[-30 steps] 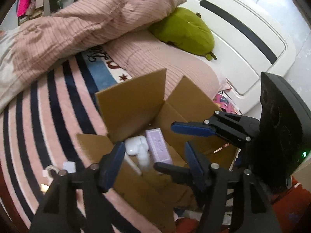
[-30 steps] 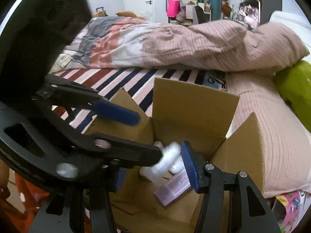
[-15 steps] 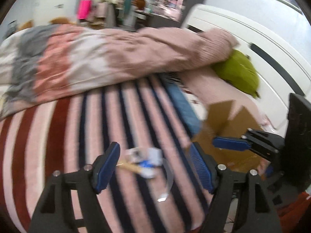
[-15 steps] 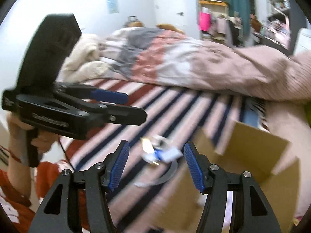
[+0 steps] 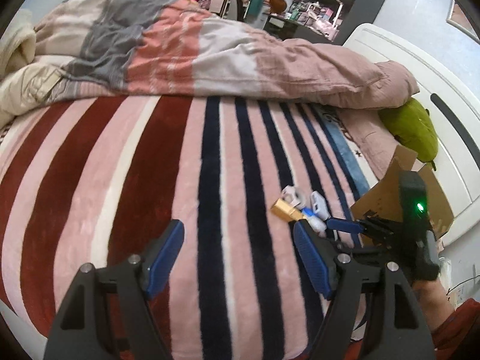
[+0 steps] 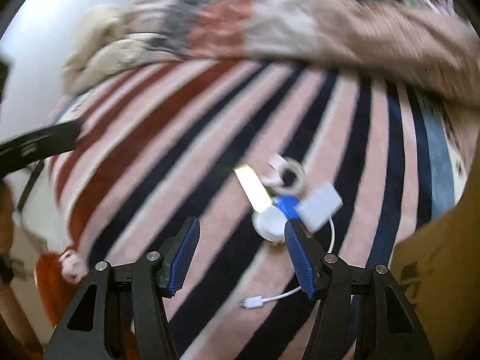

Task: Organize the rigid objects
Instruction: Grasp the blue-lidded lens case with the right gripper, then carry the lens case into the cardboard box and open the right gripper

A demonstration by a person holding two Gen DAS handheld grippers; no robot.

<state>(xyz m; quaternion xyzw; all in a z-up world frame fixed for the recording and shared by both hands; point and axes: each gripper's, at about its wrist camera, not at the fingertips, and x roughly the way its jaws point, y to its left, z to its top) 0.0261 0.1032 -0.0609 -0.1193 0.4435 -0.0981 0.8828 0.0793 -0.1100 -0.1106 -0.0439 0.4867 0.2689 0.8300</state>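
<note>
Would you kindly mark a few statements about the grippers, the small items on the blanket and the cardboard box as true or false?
1. Both grippers are open and hold nothing. True: the left gripper and the right gripper are open.
2. The gold item lies inside the cardboard box. False: it lies on the striped blanket, left of the box.
3. A white cable lies on the blanket. True.
4. The green pillow sits in the box. False: it rests by the headboard.
</note>
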